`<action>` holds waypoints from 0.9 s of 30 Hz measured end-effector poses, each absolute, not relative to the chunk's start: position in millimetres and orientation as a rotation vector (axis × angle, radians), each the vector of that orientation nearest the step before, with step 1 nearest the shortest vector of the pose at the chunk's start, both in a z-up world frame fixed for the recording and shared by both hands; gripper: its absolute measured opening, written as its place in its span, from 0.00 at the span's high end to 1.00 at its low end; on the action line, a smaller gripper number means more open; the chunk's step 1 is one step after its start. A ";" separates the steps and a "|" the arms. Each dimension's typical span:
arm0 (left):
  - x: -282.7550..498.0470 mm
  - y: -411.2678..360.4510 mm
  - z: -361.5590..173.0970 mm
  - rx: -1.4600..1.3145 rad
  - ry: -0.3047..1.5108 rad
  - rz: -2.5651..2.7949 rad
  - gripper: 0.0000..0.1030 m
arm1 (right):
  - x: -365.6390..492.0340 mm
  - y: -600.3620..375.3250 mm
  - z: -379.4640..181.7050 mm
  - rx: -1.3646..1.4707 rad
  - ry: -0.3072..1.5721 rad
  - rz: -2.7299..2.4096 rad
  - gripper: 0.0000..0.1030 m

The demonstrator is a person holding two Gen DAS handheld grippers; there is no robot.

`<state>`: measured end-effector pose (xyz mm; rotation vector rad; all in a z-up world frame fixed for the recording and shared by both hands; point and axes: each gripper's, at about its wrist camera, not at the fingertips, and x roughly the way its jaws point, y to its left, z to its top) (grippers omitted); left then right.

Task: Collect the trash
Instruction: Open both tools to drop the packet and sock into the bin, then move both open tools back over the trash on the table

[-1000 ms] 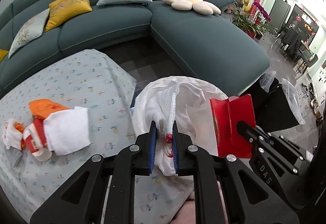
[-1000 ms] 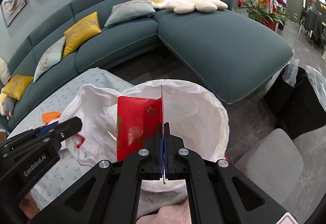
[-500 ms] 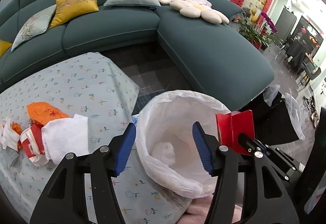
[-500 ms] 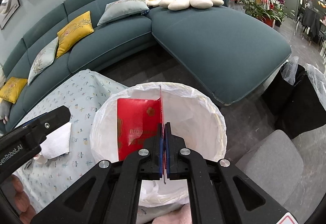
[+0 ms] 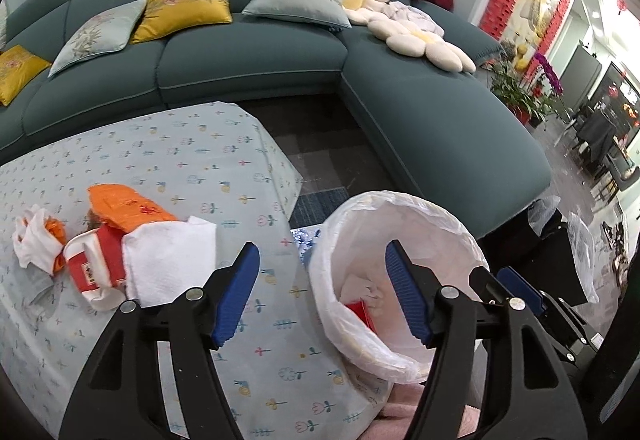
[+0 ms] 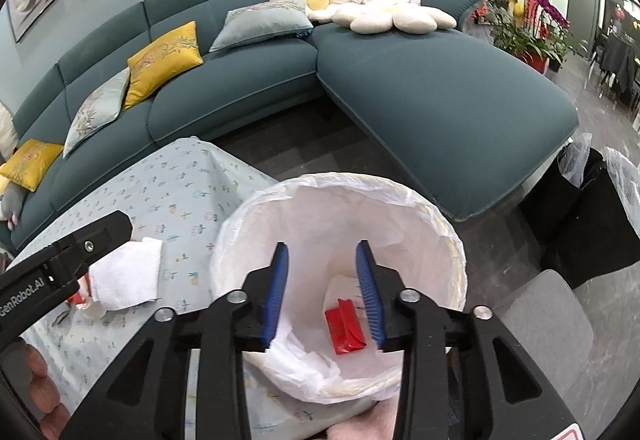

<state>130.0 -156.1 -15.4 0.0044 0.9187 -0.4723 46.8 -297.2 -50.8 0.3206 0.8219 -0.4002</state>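
Observation:
A white-lined trash bin [image 6: 448, 236] stands at the table's right edge; it also shows in the left wrist view [image 5: 460, 228]. A red carton [image 6: 345, 326] lies at its bottom, beside white crumpled trash [image 5: 362, 286]. My right gripper [image 6: 322, 294] is open and empty above the bin's mouth. My left gripper [image 5: 322, 296] is open and empty, straddling the bin's left rim. On the table lie a white towel [image 5: 170, 260], an orange packet [image 5: 128, 205], a red-and-white cup [image 5: 92, 272] and a crumpled white wrapper [image 5: 34, 244].
The table wears a pale flowered cloth [image 5: 168, 159]. A teal corner sofa [image 5: 440, 111] with cushions stands behind. Black bins with clear liners [image 6: 592, 199] stand on the floor at the right. A grey stool [image 6: 544, 316] is near the bin.
My left gripper opened and dropped the white bag into the bin, then drew left. My right gripper opened and the red carton fell to the bin's bottom.

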 end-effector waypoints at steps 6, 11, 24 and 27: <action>130.1 -130.1 -8.4 -0.025 0.906 -0.438 0.40 | 50.8 -273.3 -40.6 0.294 0.817 -0.364 0.64; 130.8 -104.5 -2.8 -0.054 0.892 -0.400 0.40 | 54.5 -249.8 -32.0 0.263 0.814 -0.329 0.63; 128.8 -37.5 3.1 -0.117 0.876 -0.302 0.39 | 60.9 -195.2 -14.4 0.200 0.800 -0.255 0.57; 126.6 -22.4 2.2 -0.132 0.874 -0.281 0.39 | 61.9 -181.0 -11.4 0.182 0.797 -0.240 0.54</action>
